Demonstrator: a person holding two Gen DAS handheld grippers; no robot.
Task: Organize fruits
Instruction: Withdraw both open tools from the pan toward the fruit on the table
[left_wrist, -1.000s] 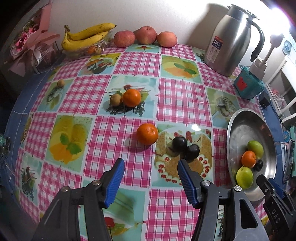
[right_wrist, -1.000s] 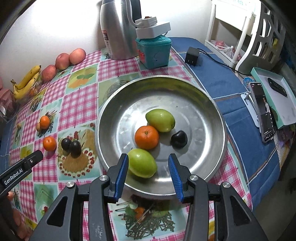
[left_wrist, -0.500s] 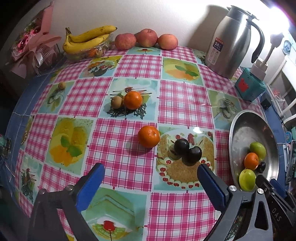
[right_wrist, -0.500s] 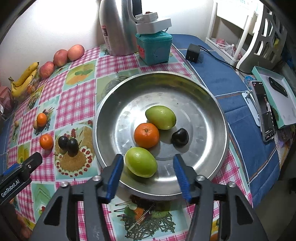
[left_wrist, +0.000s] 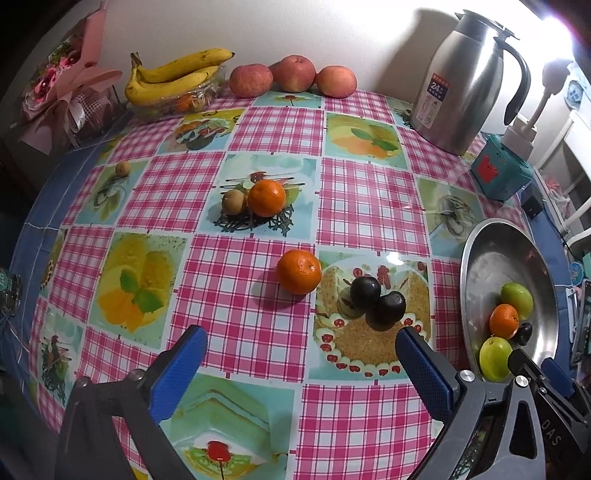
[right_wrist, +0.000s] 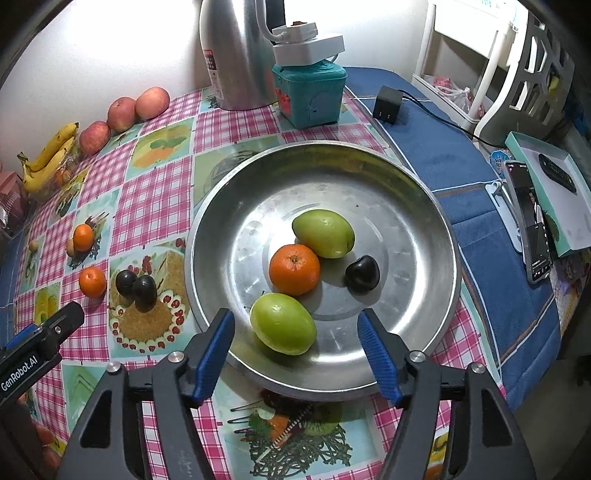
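Left wrist view is showing the left gripper (left_wrist: 299, 350) gaping wide and empty, its jaws having just been opening, near the orange (left_wrist: 298, 271) and plums (left_wrist: 376, 302) beside the bowl (left_wrist: 476, 258). Right gripper (right_wrist: 295, 347) is likewise opening over the bowl, empty; a pick looks next.

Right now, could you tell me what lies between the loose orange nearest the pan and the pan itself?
Two dark plums, touching each other, clearest in the left wrist view.
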